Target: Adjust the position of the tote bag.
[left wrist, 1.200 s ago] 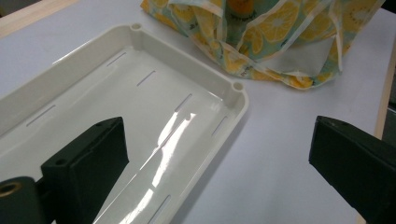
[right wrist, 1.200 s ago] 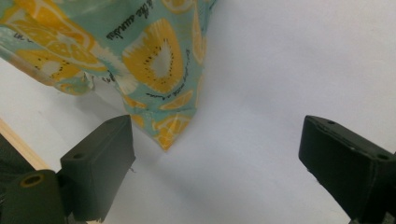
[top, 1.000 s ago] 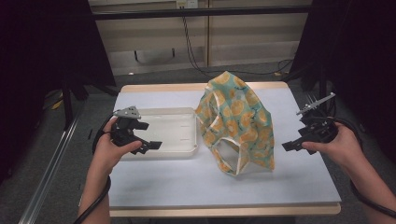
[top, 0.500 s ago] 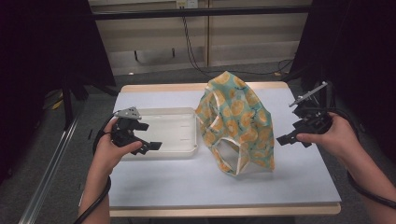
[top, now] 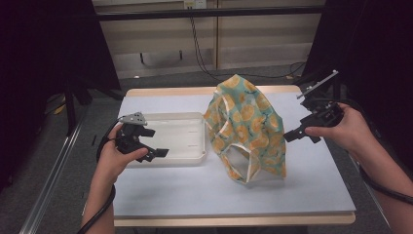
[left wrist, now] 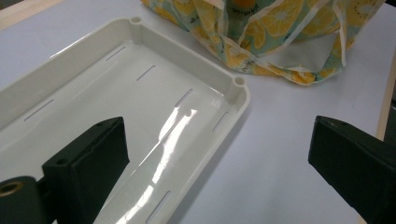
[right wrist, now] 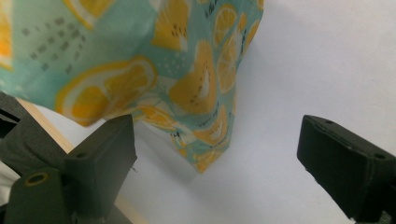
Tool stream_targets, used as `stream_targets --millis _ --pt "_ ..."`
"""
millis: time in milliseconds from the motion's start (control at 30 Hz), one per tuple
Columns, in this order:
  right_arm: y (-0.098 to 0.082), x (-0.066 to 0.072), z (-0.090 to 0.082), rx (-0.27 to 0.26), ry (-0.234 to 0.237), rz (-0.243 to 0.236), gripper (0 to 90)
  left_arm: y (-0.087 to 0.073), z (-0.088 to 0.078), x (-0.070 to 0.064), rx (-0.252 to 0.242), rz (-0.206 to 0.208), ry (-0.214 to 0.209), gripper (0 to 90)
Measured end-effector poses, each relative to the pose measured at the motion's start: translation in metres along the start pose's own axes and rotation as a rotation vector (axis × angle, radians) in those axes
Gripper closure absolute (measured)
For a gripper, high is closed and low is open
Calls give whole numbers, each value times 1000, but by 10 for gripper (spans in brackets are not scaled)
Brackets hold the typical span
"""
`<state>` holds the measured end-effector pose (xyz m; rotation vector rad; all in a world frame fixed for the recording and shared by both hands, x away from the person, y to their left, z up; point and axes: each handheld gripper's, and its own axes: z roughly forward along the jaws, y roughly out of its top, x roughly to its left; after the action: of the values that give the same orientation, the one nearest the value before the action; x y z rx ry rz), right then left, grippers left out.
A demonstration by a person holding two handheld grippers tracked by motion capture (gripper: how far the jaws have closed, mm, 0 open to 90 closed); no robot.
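Note:
A teal cloth bag (top: 246, 124) printed with orange citrus slices stands upright in the middle of the table, its white-trimmed opening facing the near edge. To its left lies an empty white plastic tray (top: 168, 116). My left gripper (top: 153, 142) hovers open over the tray's near-left part. In the left gripper view the jaws frame the tray's corner (left wrist: 243, 98), with the bag (left wrist: 280, 37) beyond. My right gripper (top: 299, 119) is open, held just right of the bag and apart from it. The right gripper view looks down at the bag's lower corner (right wrist: 205, 107) between its open jaws.
The white tabletop (top: 195, 190) has bare room in front of the tray and bag and to the bag's right. A wooden edge (top: 234, 219) runs along the near side. Dark stands and cables sit behind and beside the table.
My right gripper has risen and moved away from the near edge, closing in on the bag's right side. The left gripper, tray and bag have stayed put.

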<state>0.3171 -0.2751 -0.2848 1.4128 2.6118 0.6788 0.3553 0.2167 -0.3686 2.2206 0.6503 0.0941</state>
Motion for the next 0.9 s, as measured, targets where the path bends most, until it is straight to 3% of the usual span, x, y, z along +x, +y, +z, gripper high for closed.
stream_targets --millis 333,667,900 --pt "15 8 -7 20 7 -13 118 -1 0 0 -1 -2 -2 46" --pt "6 9 -9 51 12 -11 103 -1 -3 -1 -1 3 7 46" --pt "7 12 -18 25 19 -17 103 -1 -3 -1 -1 5 14 46"
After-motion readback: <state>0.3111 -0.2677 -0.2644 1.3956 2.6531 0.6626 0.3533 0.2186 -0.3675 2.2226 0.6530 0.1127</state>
